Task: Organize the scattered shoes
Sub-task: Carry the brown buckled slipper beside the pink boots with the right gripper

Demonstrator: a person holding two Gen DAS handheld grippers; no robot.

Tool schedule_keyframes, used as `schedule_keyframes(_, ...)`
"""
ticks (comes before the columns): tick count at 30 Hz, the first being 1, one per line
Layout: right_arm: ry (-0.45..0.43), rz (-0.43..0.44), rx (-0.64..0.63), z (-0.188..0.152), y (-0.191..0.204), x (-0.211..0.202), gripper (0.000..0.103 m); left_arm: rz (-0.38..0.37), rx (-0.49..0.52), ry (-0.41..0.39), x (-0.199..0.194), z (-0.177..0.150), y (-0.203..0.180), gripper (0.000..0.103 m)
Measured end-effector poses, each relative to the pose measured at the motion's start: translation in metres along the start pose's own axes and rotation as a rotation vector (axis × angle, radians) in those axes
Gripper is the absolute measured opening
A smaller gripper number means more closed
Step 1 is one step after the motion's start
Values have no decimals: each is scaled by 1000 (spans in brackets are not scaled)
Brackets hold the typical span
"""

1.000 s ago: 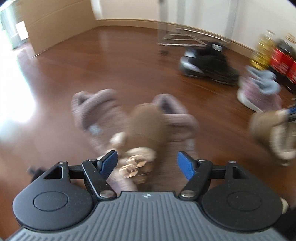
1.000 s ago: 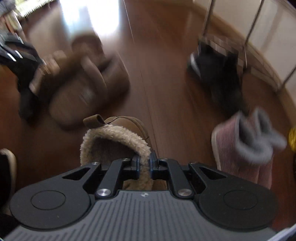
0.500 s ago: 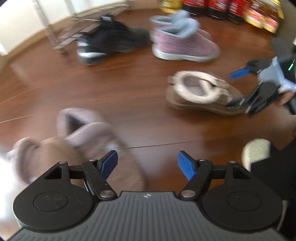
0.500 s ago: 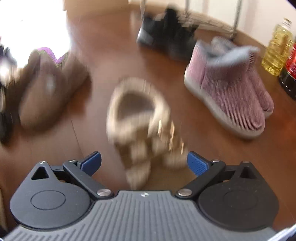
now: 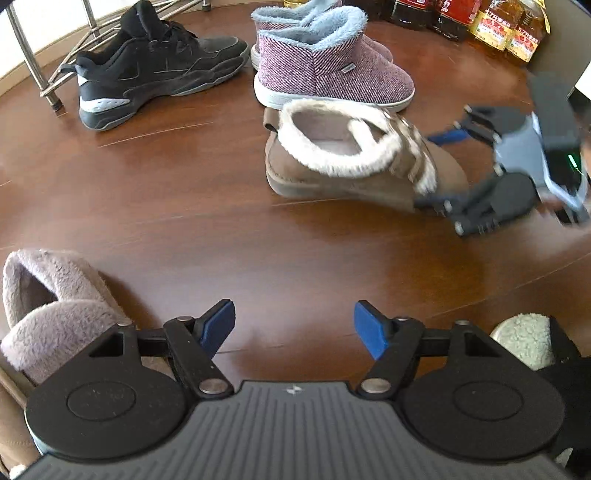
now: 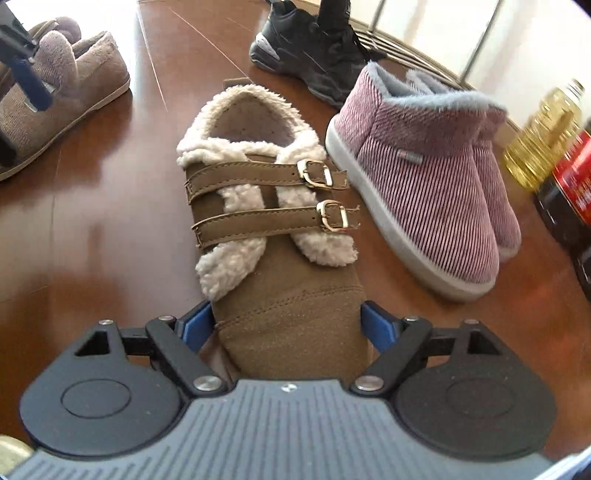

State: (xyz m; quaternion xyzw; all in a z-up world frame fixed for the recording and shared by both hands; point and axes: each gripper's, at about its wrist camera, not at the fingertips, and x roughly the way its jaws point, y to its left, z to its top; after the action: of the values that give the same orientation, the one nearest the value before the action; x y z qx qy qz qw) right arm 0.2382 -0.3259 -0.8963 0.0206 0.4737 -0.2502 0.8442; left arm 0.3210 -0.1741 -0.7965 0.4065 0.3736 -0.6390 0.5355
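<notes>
A brown shoe [image 6: 277, 206] with white fleece lining and two buckle straps stands on the wooden floor beside the pink boots. My right gripper [image 6: 288, 317] straddles its toe; the jaws are closing, with a blue pad close to each side of the toe. The left wrist view shows the same shoe [image 5: 332, 170] and the right gripper [image 5: 428, 170] at its toe end. My left gripper [image 5: 293, 323] is open over bare floor with nothing between its fingers. A pair of grey-brown plush slippers [image 5: 55, 306] lies just left of it, also visible in the right wrist view [image 6: 74, 85].
A pair of pink striped boots [image 5: 325, 70] with blue fleece and a black sneaker [image 5: 155, 70] stand near a metal rack's legs [image 5: 33, 66]. Oil and sauce bottles [image 5: 498, 26] line the far right. A cream fleece item [image 5: 524, 339] shows at the lower right.
My right gripper let go of the brown shoe's collar, opened wide and dropped to the toe; the shoe now stands on the floor. My left gripper swung right and down, away from the plush slippers.
</notes>
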Motion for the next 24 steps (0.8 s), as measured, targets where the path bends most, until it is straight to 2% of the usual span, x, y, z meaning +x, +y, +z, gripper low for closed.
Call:
schedule_keyframes(2, -2, -5, -64, 6, -14, 11, 81, 0, -21, 4, -3, -3, 3, 72)
schedule_keyframes(5, -6, -25, -70, 14, -29, 15, 80, -22, -69, 11, -10, -9, 7, 72)
schedule_keyframes(10, 0, -25, -91, 20, -36, 21, 84, -20, -77, 1, -22, -20, 8, 72)
schedule_keyframes(13, 25, -92, -124, 24, -26, 11, 88, 7, -100, -6, -40, -40, 15, 72)
schedule_keyframes(15, 5, -120, -100, 25, -21, -5, 92, 35, -122, -17, -52, -53, 21, 73)
schedule_keyframes(18, -47, -136, 35, 31, -14, -31, 97, 136, -230, -38, -85, -96, 41, 73)
schedule_keyframes(20, -77, -114, 128, 36, -3, -48, 98, 192, -334, -51, -104, -123, 52, 73)
schedule_keyframes(24, -93, -8, 192, 49, 31, -63, 100, 262, -571, -83, -126, -172, 71, 73)
